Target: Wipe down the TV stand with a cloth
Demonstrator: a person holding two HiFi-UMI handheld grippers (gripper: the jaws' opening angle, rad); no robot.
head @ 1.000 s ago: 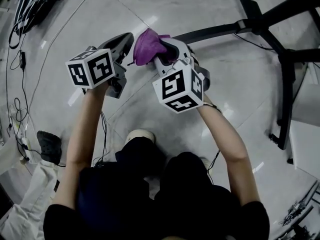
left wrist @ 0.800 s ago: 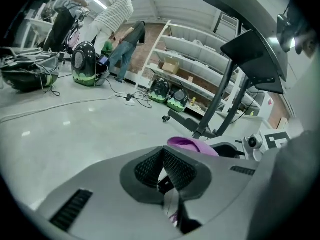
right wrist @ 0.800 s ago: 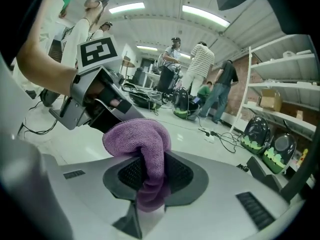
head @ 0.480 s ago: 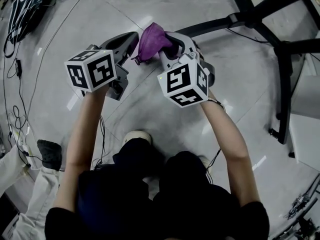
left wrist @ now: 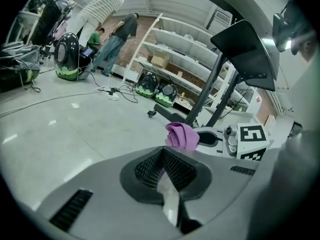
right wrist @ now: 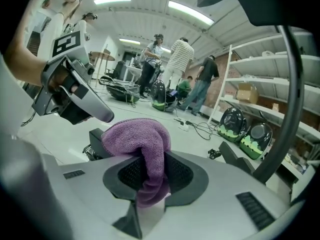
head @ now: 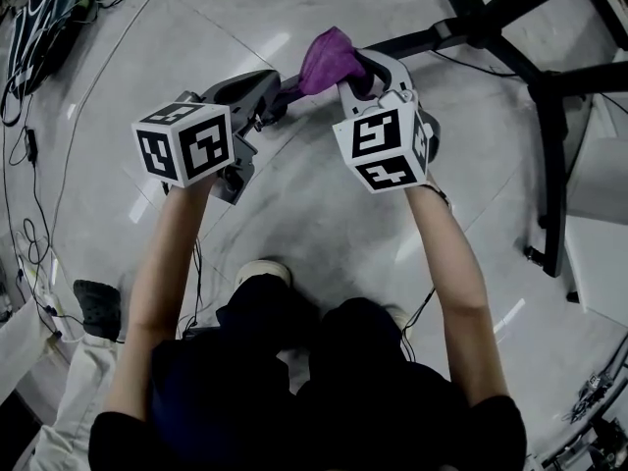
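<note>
Head view shows two arms held out over a shiny grey floor (head: 294, 224). The right gripper (head: 355, 67) is squeezed shut on a purple cloth (head: 330, 55). The cloth sits up high near the top of the picture, just beside a black leg of the TV stand (head: 432, 39). I cannot tell if the cloth touches that leg. More black bars of the stand run down the right side.

In the right gripper view, the cloth is pinched between the two dark pads. It puffs up in a soft lump above them, and a bit hangs down below.

The left gripper (head: 277, 90) is close beside the cloth, with its tip pointing at it. In the left gripper view its two jaws are pressed together with nothing between them. The purple lump sits just past their tip.

Each gripper has a white cube (head: 184, 142) with black squares on it.

Thin black cables (head: 20, 155) lie on the floor at the left. Far behind, people stand near white shelves (left wrist: 175, 39).
</note>
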